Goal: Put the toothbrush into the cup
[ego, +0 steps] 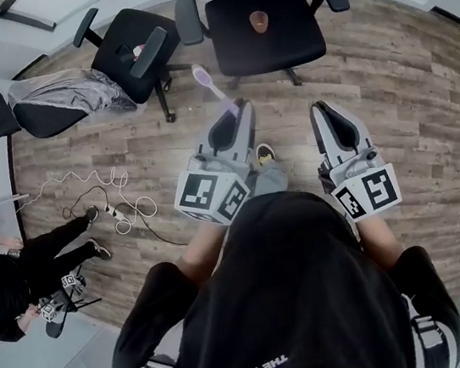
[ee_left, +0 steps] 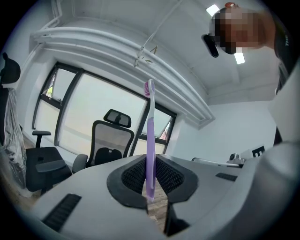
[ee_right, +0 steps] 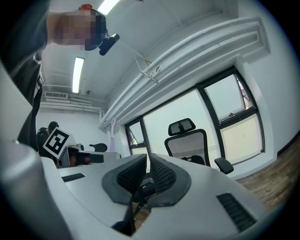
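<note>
Since the toothbrush [ee_left: 150, 140], clamped low on its handle in the left gripper [ee_left: 149, 164], looks light, stiff and slick, a firm low hold suits it; the right gripper [ee_right: 146, 161] is pinched closed on nothing, and the cup [ego: 259, 21] sits on a chair [ego: 297, 27].

Head view looks steeply down from above the person [ego: 307, 296] onto the wood floor [ego: 387, 87], with left claw [ego: 240, 107] and right claw [ego: 323, 110] close below. Claw views sit just behind own jaws, facing level toward windows [ee_left: 89, 117]. Both catch the mesh office chair [ee_right: 187, 140].
</note>
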`<state>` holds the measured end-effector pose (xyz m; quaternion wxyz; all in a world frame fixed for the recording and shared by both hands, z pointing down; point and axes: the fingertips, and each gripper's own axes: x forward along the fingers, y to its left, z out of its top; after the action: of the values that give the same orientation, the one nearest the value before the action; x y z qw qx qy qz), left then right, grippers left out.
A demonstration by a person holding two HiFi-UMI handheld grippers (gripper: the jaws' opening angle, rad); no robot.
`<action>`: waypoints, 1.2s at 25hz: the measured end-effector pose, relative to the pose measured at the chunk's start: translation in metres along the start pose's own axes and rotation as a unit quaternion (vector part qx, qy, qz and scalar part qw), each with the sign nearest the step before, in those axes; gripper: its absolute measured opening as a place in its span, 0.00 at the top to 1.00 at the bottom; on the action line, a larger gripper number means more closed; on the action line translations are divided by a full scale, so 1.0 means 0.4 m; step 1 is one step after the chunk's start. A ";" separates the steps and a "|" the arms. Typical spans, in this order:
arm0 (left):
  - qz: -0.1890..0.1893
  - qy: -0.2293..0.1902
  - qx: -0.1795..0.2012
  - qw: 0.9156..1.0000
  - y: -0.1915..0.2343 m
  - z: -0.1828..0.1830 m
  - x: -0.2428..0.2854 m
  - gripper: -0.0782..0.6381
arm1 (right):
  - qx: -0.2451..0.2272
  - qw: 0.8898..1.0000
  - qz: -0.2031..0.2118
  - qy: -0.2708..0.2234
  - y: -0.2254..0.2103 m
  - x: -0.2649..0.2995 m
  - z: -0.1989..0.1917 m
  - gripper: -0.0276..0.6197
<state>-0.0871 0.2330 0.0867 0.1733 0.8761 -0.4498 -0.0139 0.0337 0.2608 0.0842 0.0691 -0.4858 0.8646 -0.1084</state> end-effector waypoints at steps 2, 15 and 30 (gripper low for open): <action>0.000 -0.003 -0.006 1.000 0.050 0.015 0.025 0.81 | -0.007 1.000 -0.002 0.005 -0.005 0.056 -0.005 0.90; -0.010 -0.016 -0.006 1.000 0.268 0.095 0.144 0.81 | -0.025 0.999 0.004 0.023 -0.014 0.322 -0.032 0.90; -0.008 -0.003 -0.007 1.000 0.359 0.138 0.481 0.81 | -0.024 0.999 0.017 0.028 -0.276 0.568 -0.013 0.90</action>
<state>-0.0952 -0.0123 0.1056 0.1777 0.8784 -0.4432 -0.0212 0.0060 0.0115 0.1143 0.0353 -0.4696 0.8765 -0.1003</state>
